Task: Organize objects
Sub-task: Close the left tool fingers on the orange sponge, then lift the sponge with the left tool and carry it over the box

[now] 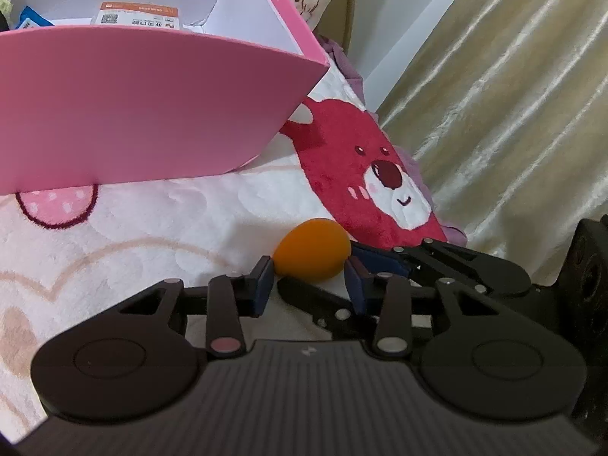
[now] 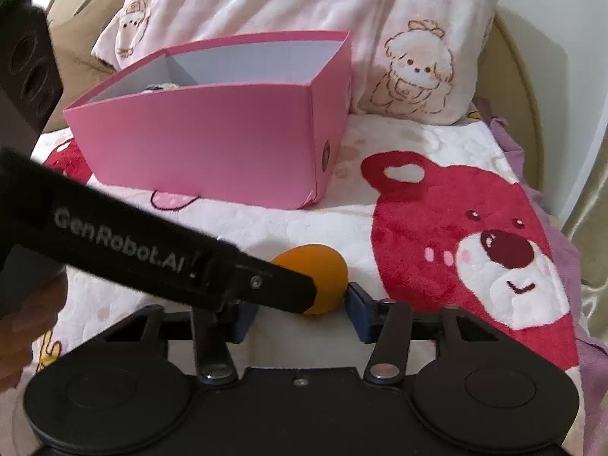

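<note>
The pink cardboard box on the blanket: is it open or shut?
Open: the pink cardboard box has no lid on top, and its white inside walls and an orange-labelled packet inside show.

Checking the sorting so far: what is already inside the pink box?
Inside the pink box, the left wrist view shows an orange-and-white labelled packet and a blue packet at the left edge. The near wall covers the rest of the floor, so other contents cannot be seen.
</note>
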Tool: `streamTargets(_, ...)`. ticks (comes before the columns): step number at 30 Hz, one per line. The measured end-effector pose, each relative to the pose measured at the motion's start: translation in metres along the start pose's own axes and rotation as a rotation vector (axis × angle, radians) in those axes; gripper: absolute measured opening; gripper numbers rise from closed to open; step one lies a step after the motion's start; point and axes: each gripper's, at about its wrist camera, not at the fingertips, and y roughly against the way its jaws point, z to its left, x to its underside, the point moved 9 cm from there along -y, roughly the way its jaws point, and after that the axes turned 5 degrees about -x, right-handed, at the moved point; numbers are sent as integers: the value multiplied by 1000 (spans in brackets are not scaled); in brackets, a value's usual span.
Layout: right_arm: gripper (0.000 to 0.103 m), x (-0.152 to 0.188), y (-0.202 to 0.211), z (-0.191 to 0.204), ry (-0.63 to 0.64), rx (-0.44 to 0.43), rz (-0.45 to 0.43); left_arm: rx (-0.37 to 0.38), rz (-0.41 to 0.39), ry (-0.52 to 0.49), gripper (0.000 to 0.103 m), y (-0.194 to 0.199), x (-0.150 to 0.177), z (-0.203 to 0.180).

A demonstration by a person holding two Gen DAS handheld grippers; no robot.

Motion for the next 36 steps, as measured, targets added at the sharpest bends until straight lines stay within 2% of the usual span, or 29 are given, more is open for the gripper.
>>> streamTargets(4, 50, -2, 8, 9, -2, -6, 0, 13, -10, 19, 39, 15, 1, 1)
streamTargets(18, 51, -9, 52, 69, -42, -33, 52, -13, -22, -79, 39, 89, 18, -7)
streamTargets(24, 51, -16, 76, 91, -69, -26, 27, -14, -11, -122, 39, 121, 20, -12)
streamTargets(28, 51, -17, 85, 107, -86, -38, 38, -49, 55, -127, 39, 135, 23, -12)
streamTargets(36, 51, -27, 105, 134, -74, -61, 33, -70, 38, -147, 39, 171, 25, -11)
